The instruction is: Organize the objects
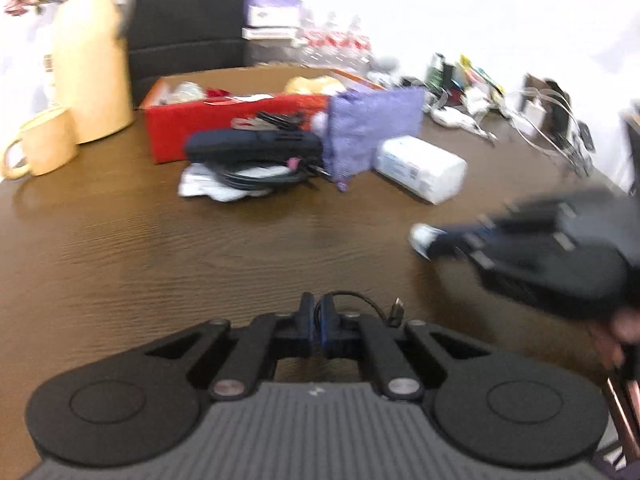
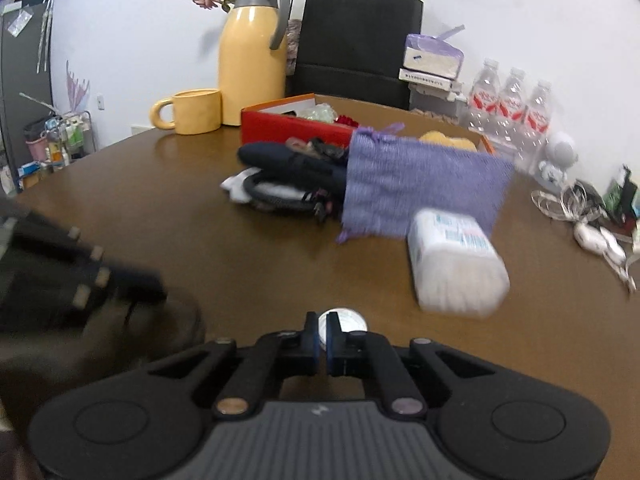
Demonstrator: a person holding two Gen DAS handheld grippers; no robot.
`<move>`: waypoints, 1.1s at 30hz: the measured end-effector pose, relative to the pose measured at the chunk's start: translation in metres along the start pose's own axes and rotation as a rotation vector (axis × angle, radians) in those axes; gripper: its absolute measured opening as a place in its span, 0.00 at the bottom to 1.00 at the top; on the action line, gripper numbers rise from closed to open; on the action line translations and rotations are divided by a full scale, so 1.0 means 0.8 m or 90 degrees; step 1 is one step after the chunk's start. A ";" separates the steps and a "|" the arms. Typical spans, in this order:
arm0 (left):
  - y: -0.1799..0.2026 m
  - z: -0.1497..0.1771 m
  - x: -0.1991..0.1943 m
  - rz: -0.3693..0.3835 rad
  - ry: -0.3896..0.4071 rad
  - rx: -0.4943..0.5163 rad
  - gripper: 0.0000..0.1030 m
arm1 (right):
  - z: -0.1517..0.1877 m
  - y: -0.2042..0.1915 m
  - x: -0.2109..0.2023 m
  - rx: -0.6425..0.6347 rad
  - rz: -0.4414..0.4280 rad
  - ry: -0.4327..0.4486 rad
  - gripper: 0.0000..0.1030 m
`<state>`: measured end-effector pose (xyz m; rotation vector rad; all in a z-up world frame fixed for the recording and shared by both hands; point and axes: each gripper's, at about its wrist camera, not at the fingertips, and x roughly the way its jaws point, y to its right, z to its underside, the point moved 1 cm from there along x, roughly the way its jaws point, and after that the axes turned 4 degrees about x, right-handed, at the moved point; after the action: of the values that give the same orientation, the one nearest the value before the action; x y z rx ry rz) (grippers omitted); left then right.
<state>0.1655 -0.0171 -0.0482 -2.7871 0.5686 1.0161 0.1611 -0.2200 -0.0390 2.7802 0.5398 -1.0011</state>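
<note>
On brown wood-grain table (image 2: pixel 168 184), red box (image 2: pixel 296 126), yellow jug (image 2: pixel 252 64), white wall (image 2: pixel 520 12)

The dark brown wood-grain table (image 2: pixel 168 216) carries a yellow thermos jug (image 2: pixel 251 56) and a yellow mug (image 2: pixel 196 111) at eleven o'clock in the right wrist view, with a red open box (image 2: pixel 294 123) just beside them toward twelve. A dark pouch (image 2: pixel 292 160) lies on coiled black cable (image 2: pixel 276 196) at the centre, a purple cloth bag (image 2: pixel 420 188) at one o'clock. A white wrapped pack (image 2: pixel 456 264) lies at two o'clock, water bottles (image 2: pixel 512 104) at the far edge.
</note>
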 end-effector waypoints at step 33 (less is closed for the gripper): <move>-0.004 -0.027 -0.079 -0.035 0.107 -0.035 0.03 | 0.022 0.007 -0.068 0.090 0.023 0.080 0.26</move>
<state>0.1353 -0.0002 0.0090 -2.9381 0.4861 0.8029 0.1138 -0.2452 -0.0177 2.9817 0.4487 -0.8937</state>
